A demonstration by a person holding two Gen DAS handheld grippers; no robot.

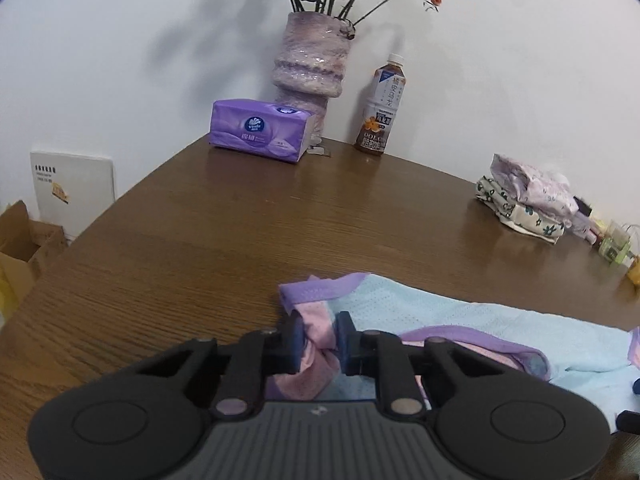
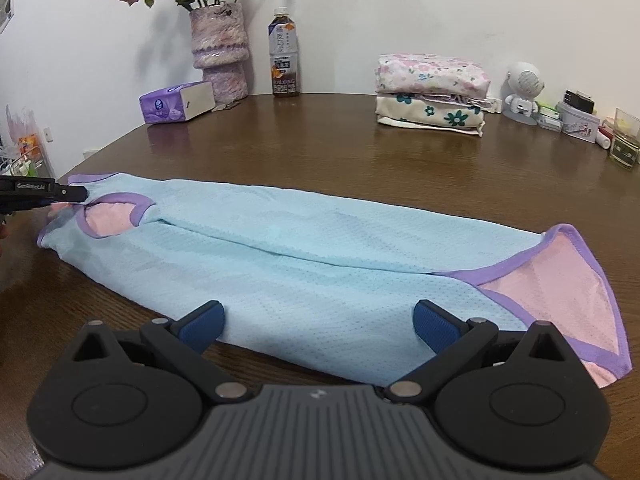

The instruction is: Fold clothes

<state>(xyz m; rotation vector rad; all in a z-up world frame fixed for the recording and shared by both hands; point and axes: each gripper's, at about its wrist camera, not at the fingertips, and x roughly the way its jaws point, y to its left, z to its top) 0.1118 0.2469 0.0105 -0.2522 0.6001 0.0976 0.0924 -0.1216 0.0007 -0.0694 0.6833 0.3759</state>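
I see bare table beyond the garment; folded clothes, tissue pack, vase and bottle line the far edge.

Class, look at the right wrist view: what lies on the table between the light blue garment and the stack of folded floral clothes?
Nothing: in the right wrist view only bare brown wooden table separates the light blue garment from the folded floral stack.

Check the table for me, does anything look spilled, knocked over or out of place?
Nothing stands out. The bottle and vase stand upright, the folded stack sits neatly, and the garment lies flat on the table, one end pinched in the left tongs. No spills show.
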